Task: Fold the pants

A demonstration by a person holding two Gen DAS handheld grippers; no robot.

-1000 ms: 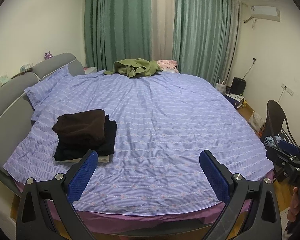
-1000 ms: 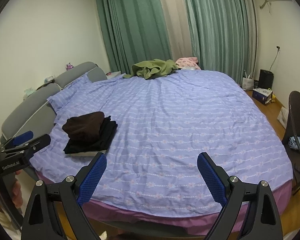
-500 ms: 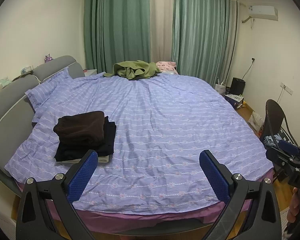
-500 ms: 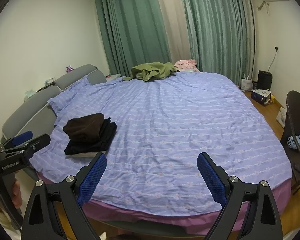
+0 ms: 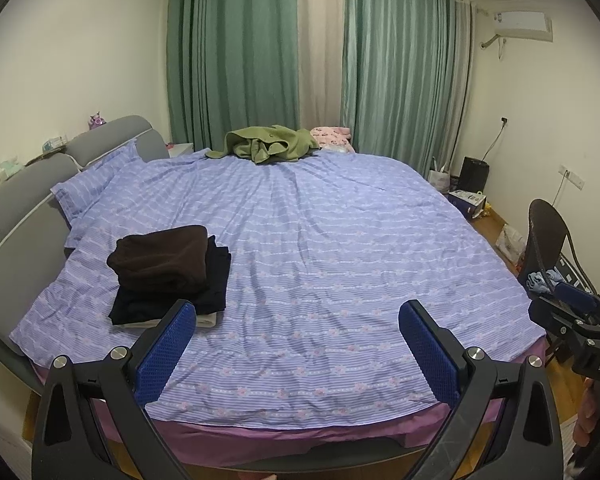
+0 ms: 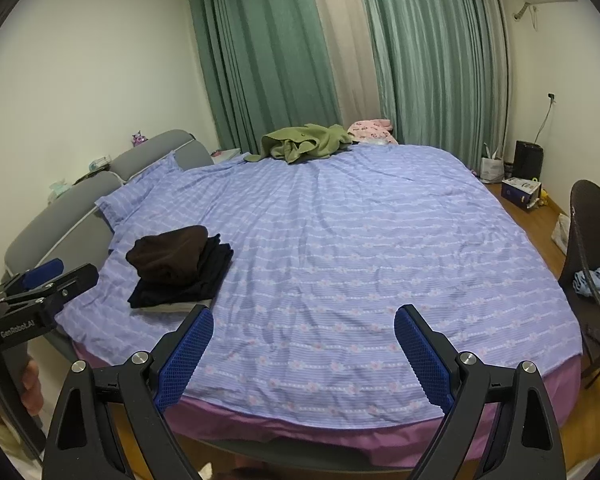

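A stack of folded pants [image 5: 168, 272], dark brown on top of black ones, lies on the left side of the purple striped bed [image 5: 340, 248]; it also shows in the right wrist view [image 6: 180, 264]. A crumpled olive-green garment [image 5: 272, 146] lies at the far edge of the bed, also in the right wrist view [image 6: 304, 142]. My left gripper [image 5: 298, 344] is open and empty, held off the near edge of the bed. My right gripper [image 6: 304, 350] is open and empty too, beside it to the right.
A pink garment [image 5: 332, 136] lies by the green curtains. A grey padded headboard [image 5: 28, 184] runs along the left. A brown chair [image 6: 592, 240] with a blue cloth stands at the right. Boxes and bags [image 6: 520, 190] sit on the wooden floor.
Both views have tilted up slightly, so the bed sits a little lower in frame. Both grippers stay open; nothing on the bed has moved.
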